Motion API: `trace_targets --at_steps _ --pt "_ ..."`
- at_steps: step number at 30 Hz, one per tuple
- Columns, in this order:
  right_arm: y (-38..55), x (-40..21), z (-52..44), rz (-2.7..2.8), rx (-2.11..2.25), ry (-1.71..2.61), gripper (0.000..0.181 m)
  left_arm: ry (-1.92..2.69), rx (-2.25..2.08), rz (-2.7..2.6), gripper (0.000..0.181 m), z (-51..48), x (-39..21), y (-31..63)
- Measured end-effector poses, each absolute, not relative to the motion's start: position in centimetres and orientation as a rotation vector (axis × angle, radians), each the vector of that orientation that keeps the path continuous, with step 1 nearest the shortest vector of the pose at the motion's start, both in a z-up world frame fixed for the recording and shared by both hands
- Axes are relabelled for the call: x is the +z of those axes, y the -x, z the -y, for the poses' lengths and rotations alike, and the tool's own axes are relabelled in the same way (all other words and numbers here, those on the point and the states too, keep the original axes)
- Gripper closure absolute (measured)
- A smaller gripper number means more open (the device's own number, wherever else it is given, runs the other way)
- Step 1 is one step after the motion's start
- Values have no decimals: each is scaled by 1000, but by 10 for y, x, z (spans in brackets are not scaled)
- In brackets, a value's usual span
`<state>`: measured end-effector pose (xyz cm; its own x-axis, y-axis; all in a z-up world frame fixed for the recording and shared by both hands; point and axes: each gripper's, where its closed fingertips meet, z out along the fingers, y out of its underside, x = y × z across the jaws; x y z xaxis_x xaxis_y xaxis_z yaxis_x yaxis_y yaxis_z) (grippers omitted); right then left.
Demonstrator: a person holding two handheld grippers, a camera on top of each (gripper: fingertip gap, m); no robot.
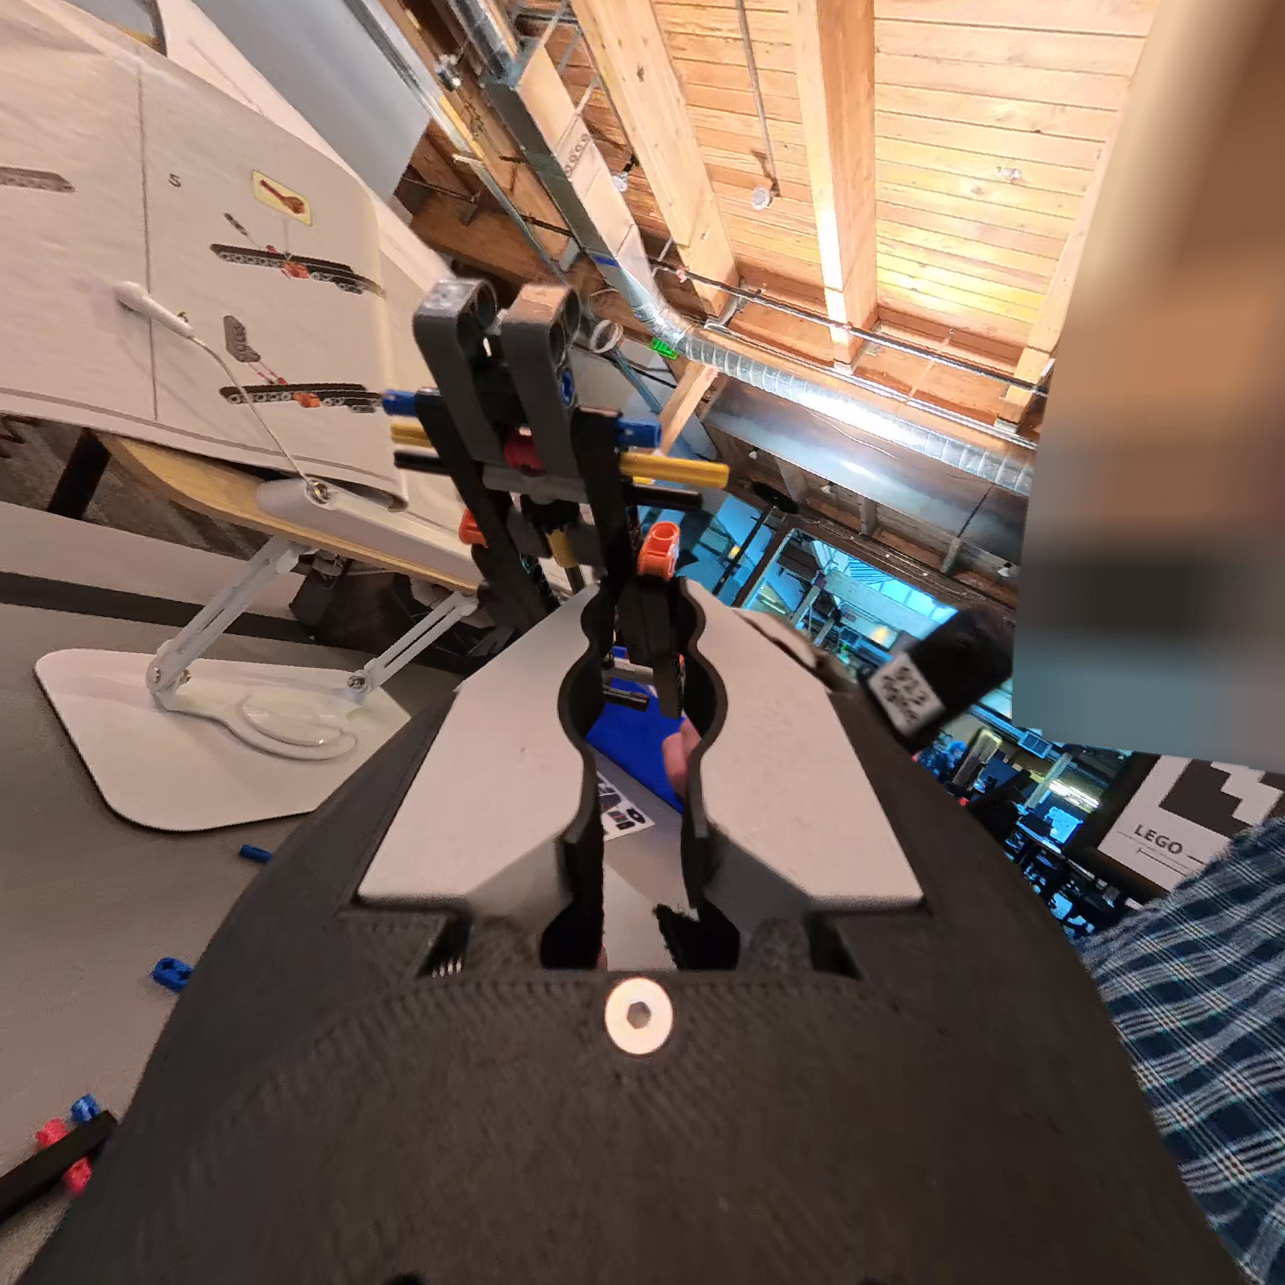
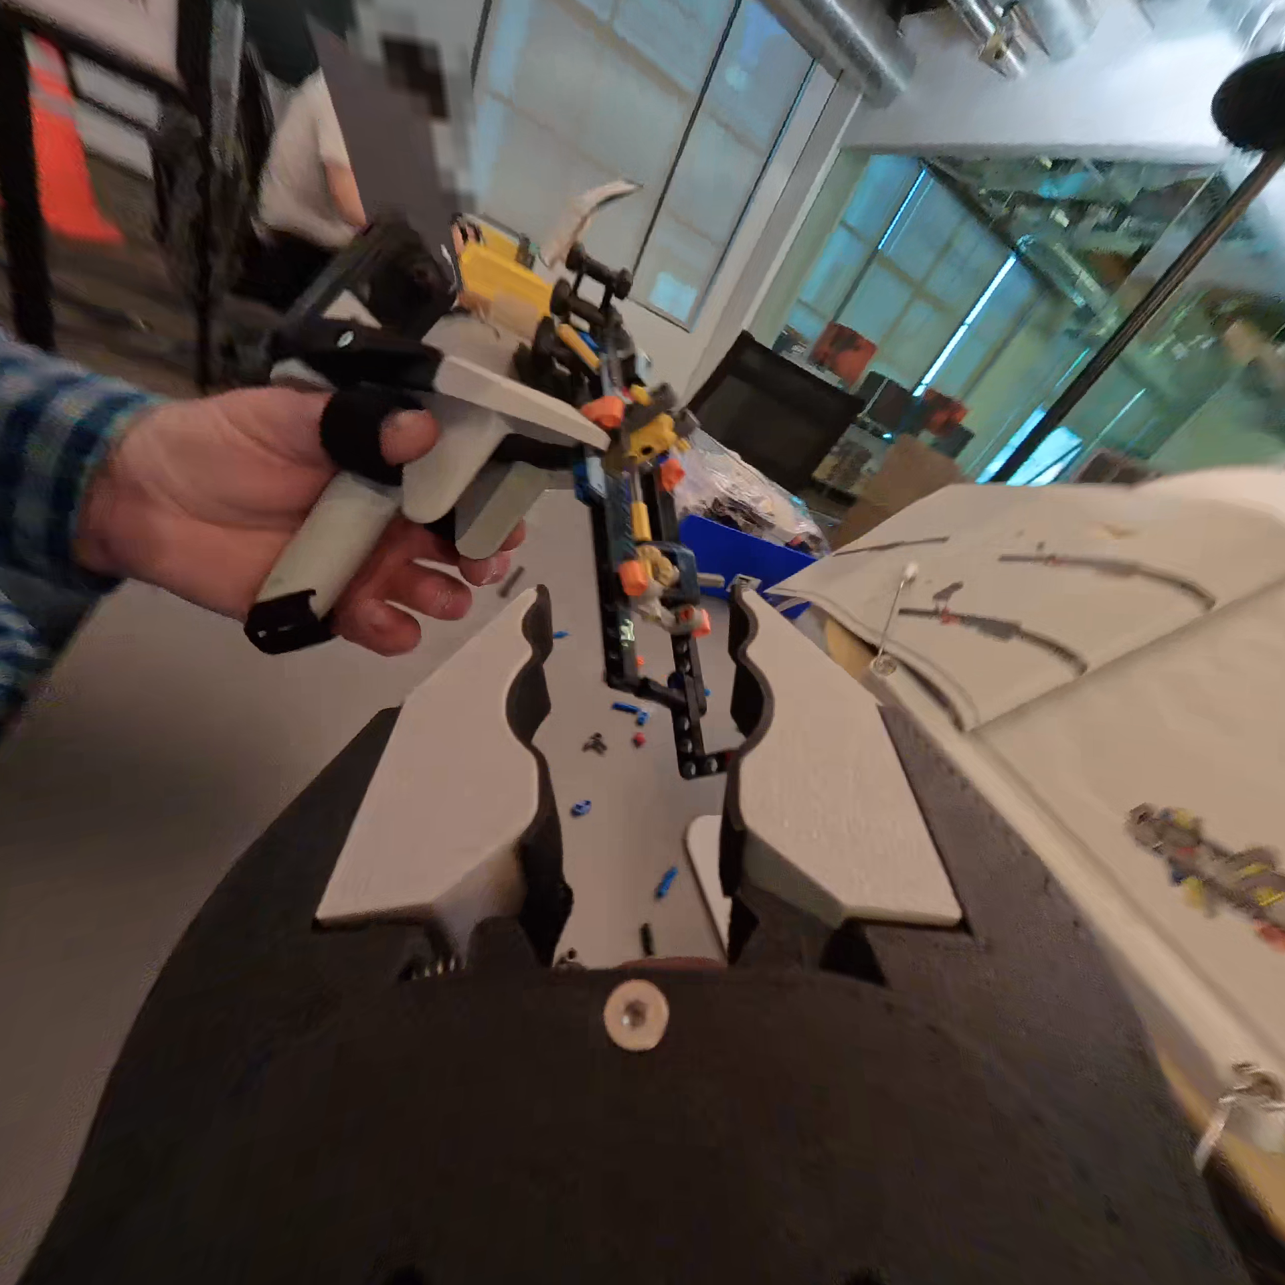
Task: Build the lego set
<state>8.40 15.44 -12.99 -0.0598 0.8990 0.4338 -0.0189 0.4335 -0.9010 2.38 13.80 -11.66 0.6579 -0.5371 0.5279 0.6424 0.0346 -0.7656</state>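
Two grippers: left gripper point(image 1: 643, 626) fingers clench the lego frame point(image 1: 528, 445) aloft; right gripper point(image 2: 636, 605) fingers spread beside it.

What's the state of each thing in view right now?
left tool: shut on lego assembly
right tool: open, empty
lego assembly: partly built, held in the air
instruction booklet: open, propped on white stand
loose lego pieces: scattered on table
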Motion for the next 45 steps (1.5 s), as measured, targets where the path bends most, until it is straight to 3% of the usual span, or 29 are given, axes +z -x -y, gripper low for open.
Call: trace_targets --at_steps 2,13,16,25,34,42,45 --pt "-78 -131 -142 1471 774 778 144 1258 -898 139 165 -142 -120 -22" --pt "-40 -143 -147 1510 234 655 163 1294 -890 188 166 -146 -125 -28" --pt "-38 -143 -149 1505 222 649 176 1293 -899 191 165 -146 -125 -30" --pt "-43 -140 -150 1489 277 627 178 1335 -900 95 164 -143 -125 -39" --pt "-43 -133 -142 1503 271 537 178 1399 -841 34 118 -136 -135 -33" --pt "-37 -136 -119 1528 310 451 178 1443 -809 -93 95 -133 -137 -36" --pt "-40 -136 -120 1538 315 443 178 1468 -828 -112 98 -128 -143 -30"
